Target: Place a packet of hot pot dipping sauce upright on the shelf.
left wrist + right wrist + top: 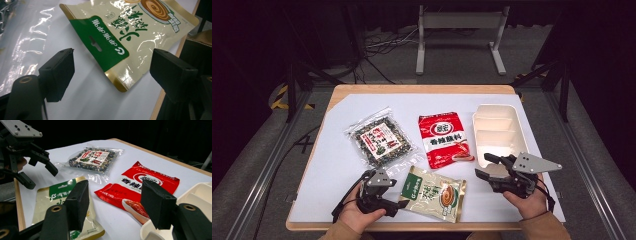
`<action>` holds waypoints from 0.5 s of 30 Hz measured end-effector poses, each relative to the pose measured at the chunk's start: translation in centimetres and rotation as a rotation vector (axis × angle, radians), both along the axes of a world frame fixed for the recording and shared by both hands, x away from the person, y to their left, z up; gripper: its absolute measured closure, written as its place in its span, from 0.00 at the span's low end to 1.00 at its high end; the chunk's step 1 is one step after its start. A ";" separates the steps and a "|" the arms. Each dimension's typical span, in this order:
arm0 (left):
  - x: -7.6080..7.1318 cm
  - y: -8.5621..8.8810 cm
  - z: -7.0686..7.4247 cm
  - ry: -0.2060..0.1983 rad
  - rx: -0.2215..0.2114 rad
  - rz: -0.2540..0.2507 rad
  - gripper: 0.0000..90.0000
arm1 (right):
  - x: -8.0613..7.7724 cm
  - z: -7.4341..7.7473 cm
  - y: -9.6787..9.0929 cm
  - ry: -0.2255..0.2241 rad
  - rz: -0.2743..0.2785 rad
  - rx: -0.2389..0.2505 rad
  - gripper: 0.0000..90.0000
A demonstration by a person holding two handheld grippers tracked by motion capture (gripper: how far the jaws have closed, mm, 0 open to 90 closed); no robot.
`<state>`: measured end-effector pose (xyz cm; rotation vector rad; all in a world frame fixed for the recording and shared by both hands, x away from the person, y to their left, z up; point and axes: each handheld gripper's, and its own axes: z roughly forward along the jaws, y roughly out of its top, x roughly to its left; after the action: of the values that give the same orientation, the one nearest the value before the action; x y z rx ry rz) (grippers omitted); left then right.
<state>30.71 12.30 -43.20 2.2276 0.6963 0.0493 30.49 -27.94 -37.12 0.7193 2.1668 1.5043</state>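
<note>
Three packets and one tray: they lie on the white sheet in front of you, each apart from the others.
Table [422,90]: wooden, covered almost fully by the white sheet [337,165].
Tray [517,127]: white, with compartments, at the far right of the sheet, just beyond your right gripper.
Red packet [444,137]: it lies flat in the middle, between the tray and the clear packet.
Clear packet [379,137]: dark mixed contents, red and white label, to the left of the red packet, turned at an angle.
Green and cream packet [434,192]: near the front edge, between your two hands, its green end toward your left gripper.
Right gripper [484,167]: you hold it above the sheet, jaws wide apart, nothing between them; it points toward the red packet.
Left gripper [398,200]: jaws wide apart and empty, right at the green corner of the green and cream packet.
</note>
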 end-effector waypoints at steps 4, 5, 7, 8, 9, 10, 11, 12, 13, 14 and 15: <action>0.0 -0.2 -0.2 0.005 0.006 -0.013 0.25 | 0.0 0.0 0.0 0.005 -0.001 0.000 0.44; -0.1 -0.2 -0.3 0.003 0.012 -0.012 0.27 | 0.0 0.0 0.0 0.004 0.000 0.001 0.44; 0.0 -0.3 -0.4 0.014 0.018 -0.025 0.29 | 0.0 0.0 0.0 0.007 0.003 0.004 0.44; 0.0 -0.4 -0.5 0.013 0.020 -0.024 0.30 | 0.1 -0.1 0.0 0.013 0.006 0.005 0.44; 0.1 -0.4 -0.5 0.017 0.024 -0.023 0.30 | 0.1 -0.1 0.0 0.019 0.007 0.003 0.44; 0.2 -0.4 -0.6 0.027 0.027 -0.024 0.30 | 0.1 -0.2 0.0 0.024 0.008 0.004 0.44; 0.2 -0.4 -0.7 0.033 0.028 -0.019 0.30 | 0.1 -0.2 0.0 0.027 0.010 0.004 0.44; 0.3 -0.4 -0.7 0.037 0.032 -0.018 0.30 | 0.1 -0.2 0.1 0.028 0.012 0.001 0.44; 0.3 -0.4 -0.8 0.046 0.033 -0.017 0.30 | 0.1 -0.2 0.1 0.025 0.014 0.000 0.44; 0.3 -0.5 -0.8 0.051 0.041 -0.018 0.30 | 0.1 -0.2 0.1 0.024 0.017 0.001 0.43; 0.3 -0.5 -0.8 0.061 0.045 -0.024 0.31 | 0.1 -0.2 0.1 0.030 0.018 0.003 0.43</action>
<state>31.00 11.81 -44.05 2.2881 0.7076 -0.0147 30.58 -27.83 -37.31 0.7294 2.1998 1.5153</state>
